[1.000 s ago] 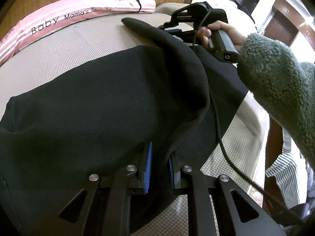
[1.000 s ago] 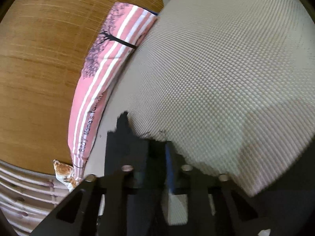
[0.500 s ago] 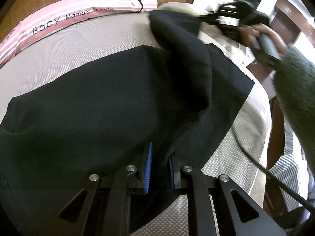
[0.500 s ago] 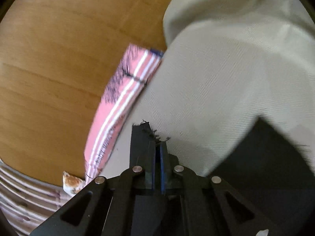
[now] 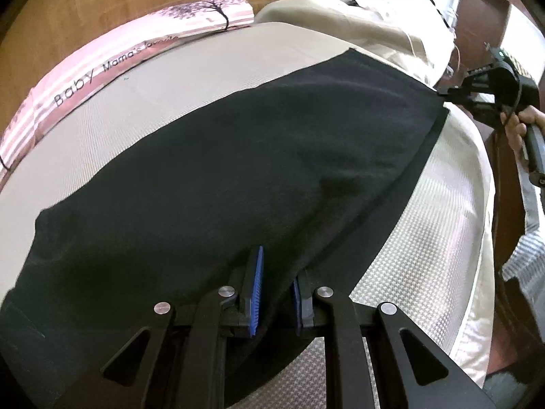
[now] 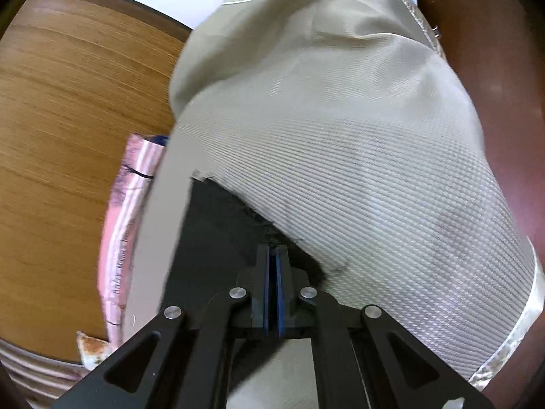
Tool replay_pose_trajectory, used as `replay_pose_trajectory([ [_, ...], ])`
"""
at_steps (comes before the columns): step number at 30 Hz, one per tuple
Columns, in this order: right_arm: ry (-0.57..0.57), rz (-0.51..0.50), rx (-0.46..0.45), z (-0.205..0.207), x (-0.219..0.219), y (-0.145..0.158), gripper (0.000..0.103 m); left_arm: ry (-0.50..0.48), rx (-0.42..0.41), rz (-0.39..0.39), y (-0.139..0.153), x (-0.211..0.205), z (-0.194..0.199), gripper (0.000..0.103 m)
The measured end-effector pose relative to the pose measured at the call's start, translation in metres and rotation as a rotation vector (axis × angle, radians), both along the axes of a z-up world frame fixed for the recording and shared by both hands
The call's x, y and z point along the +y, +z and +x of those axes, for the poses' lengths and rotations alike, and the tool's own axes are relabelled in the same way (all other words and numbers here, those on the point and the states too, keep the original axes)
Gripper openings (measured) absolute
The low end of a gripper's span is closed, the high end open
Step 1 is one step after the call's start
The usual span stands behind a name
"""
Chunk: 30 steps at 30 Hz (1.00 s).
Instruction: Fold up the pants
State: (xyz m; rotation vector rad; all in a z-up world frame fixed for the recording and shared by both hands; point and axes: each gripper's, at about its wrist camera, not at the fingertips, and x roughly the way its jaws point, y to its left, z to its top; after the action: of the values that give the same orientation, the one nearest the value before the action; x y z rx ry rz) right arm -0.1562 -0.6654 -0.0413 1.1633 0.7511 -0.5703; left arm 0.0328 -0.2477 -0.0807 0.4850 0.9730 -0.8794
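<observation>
The black pants lie spread over the beige textured mattress, one leg doubled over the other. My left gripper has its blue pads on either side of the near edge of the pants and grips the fabric. My right gripper shows at the far right in the left wrist view, shut on the leg hem and holding it stretched out. In the right wrist view the right gripper has its blue pads pressed together on the frayed black hem.
A pink striped pillow lies along the mattress's far side against a wooden headboard. A beige quilt is bunched at the far end. The mattress edge drops off at the right, beside dark wooden furniture.
My right gripper has carried the lifted leg to the right and pulled it out flat and taut over the other leg. My left gripper has kept its hold at the near edge.
</observation>
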Motion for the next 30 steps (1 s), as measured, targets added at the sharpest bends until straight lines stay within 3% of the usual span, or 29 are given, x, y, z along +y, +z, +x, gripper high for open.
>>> replay_pose_trajectory([
  [7, 0.042, -0.121, 0.019, 0.000, 0.004, 0.028, 0.003, -0.035, 0.004, 0.001, 0.007, 0.003, -0.008, 0.015],
  [14, 0.042, -0.118, 0.109, -0.010, 0.005, 0.003, 0.003, -0.098, -0.017, 0.035, -0.001, 0.007, -0.018, 0.014],
  [17, 0.062, -0.149, 0.134, -0.007, 0.007, -0.004, 0.003, -0.082, -0.002, 0.025, -0.001, 0.008, -0.016, 0.016],
  [18, 0.063, -0.162, 0.149, -0.006, 0.007, -0.003, 0.004, -0.078, 0.002, 0.022, 0.000, 0.008, -0.015, 0.016],
  [19, 0.062, -0.163, 0.152, -0.006, 0.007, -0.001, 0.013, -0.075, 0.005, 0.018, 0.000, 0.009, -0.015, 0.017],
  [23, 0.051, -0.156, 0.168, -0.008, 0.009, 0.010, 0.039, -0.043, 0.077, -0.007, 0.008, 0.017, -0.010, 0.029],
  [26, 0.044, -0.195, 0.166, -0.007, 0.014, 0.028, 0.039, -0.023, 0.090, -0.056, 0.023, 0.030, -0.005, 0.052],
  [30, 0.096, -0.225, 0.114, 0.012, 0.028, 0.054, 0.039, 0.065, 0.061, -0.139, 0.050, 0.065, 0.013, 0.055],
])
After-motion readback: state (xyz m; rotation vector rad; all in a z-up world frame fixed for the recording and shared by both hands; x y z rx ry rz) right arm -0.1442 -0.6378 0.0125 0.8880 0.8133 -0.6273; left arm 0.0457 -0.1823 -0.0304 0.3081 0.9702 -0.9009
